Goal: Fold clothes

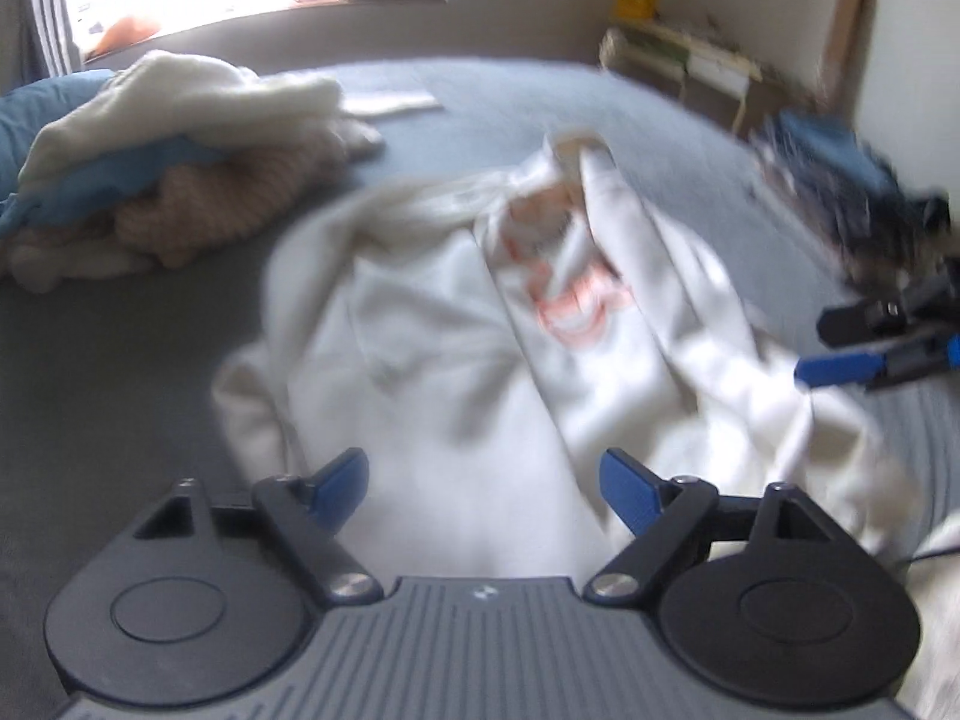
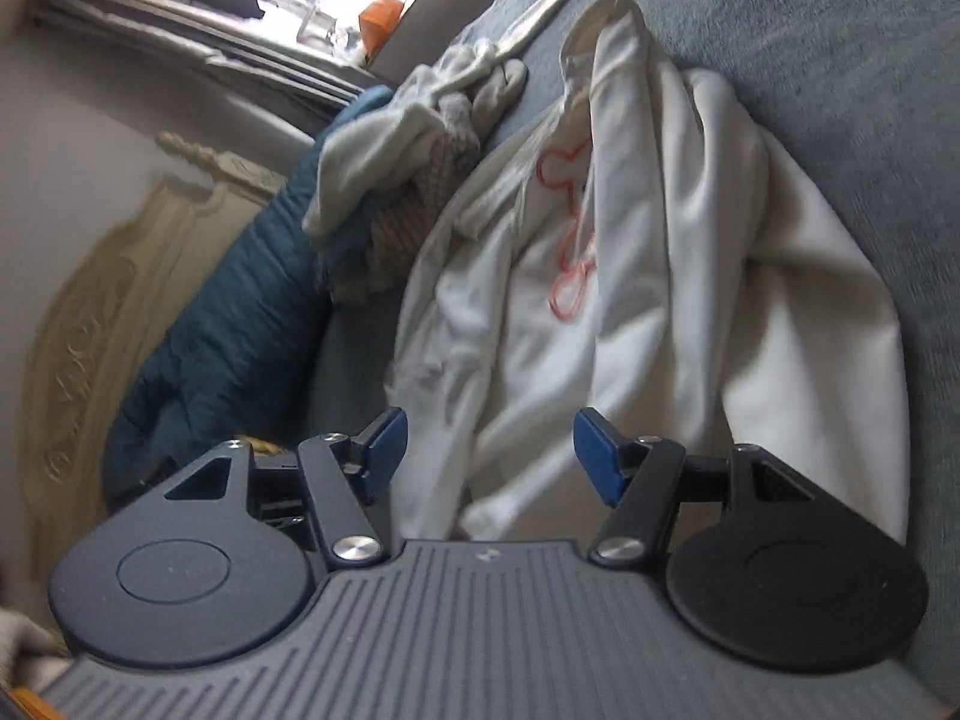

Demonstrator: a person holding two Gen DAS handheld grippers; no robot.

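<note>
A crumpled white garment [image 1: 420,324] with a red-orange print lies on the grey-blue bed cover [image 1: 120,360]. My left gripper [image 1: 483,474] hovers over its near edge, jaws open, with only cloth seen below the blue pads. In the right wrist view the same white garment [image 2: 660,240] stretches away from my right gripper [image 2: 489,438], which is open too, its pads [image 2: 384,444] not pressing on the fabric. From the left wrist view the right gripper [image 1: 840,345] comes in at the right edge of the garment. The left wrist view is blurred.
A pile of cream, blue and knitted clothes [image 1: 180,150] lies at the far left of the bed. Dark blue cloth [image 1: 840,168] is bunched at the right. A pale wooden shelf [image 1: 678,54] stands behind. A blue quilt [image 2: 240,300] and a carved headboard [image 2: 120,300] flank the bed cover [image 2: 840,60].
</note>
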